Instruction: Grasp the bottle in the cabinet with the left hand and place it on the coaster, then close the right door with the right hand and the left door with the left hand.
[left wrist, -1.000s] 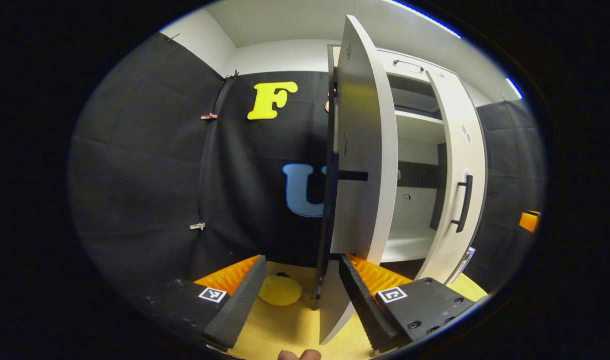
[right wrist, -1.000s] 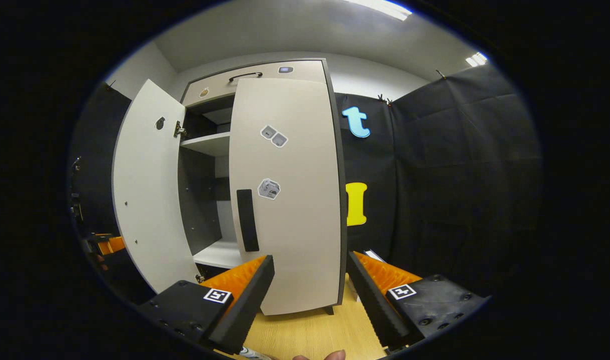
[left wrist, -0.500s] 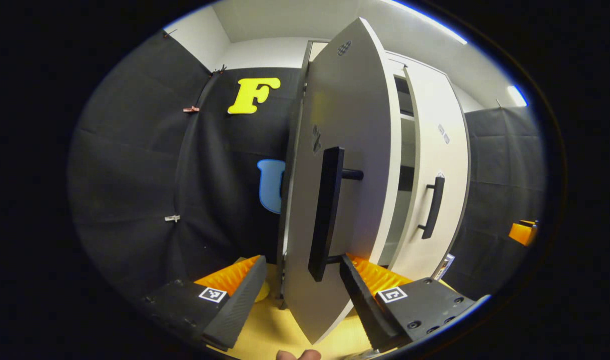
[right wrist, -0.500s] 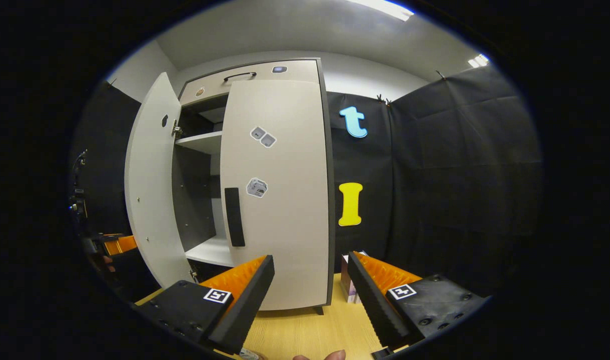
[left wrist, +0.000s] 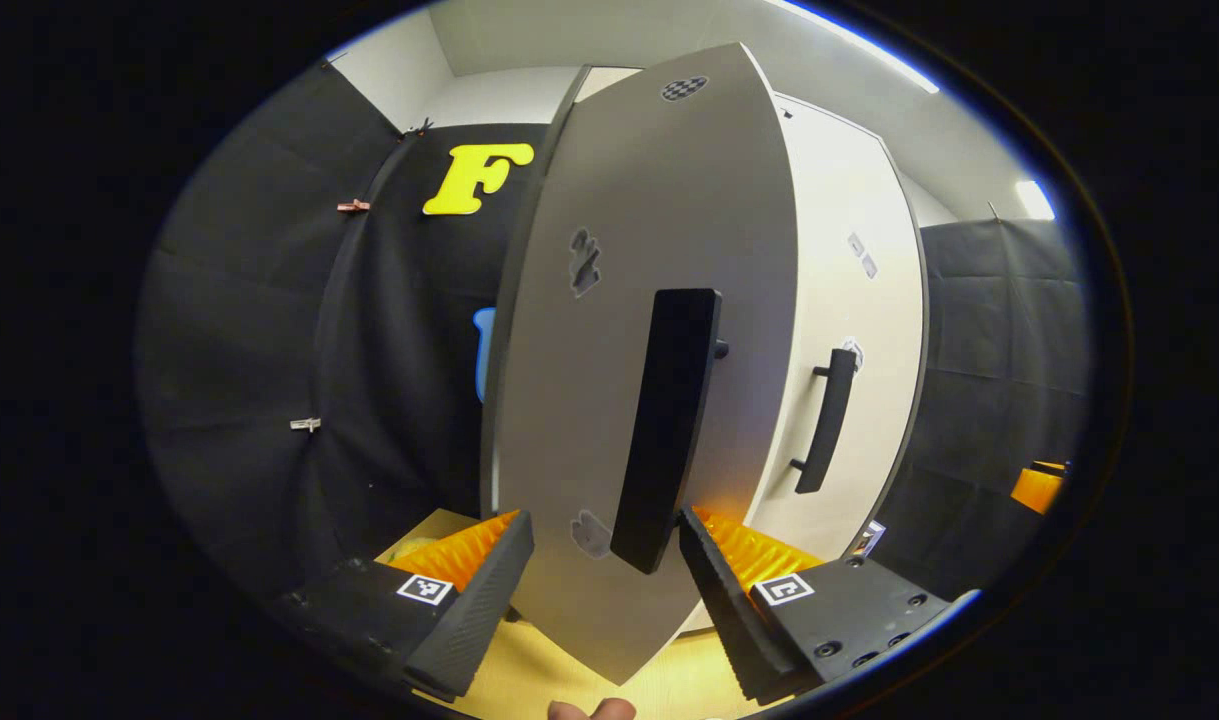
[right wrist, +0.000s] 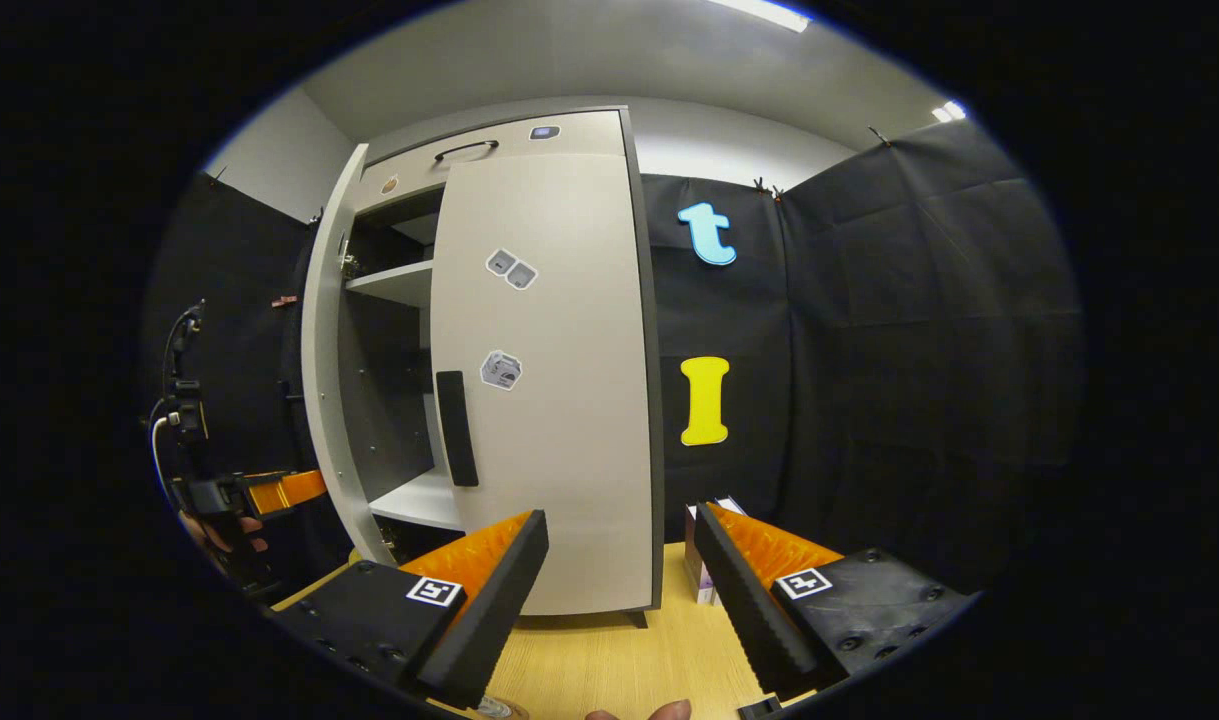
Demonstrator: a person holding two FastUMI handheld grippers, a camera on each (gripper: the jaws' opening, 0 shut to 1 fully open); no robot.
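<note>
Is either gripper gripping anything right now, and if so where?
Nothing is held. The left gripper is open, its fingers straddling the lower end of the left door's handle without clamping it. The right gripper is open over the table.

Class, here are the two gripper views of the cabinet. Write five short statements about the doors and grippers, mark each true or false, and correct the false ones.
1. The right door is closed against the cabinet. True.
2. The left door is fully shut. False: it stands ajar, and a shelf shows in the gap.
3. The left gripper is shut on the left door's handle. False: it is open, with the handle's lower end between its fingers.
4. The right gripper is open and holds nothing. True.
5. A drawer with a handle sits above the doors. True.
</note>
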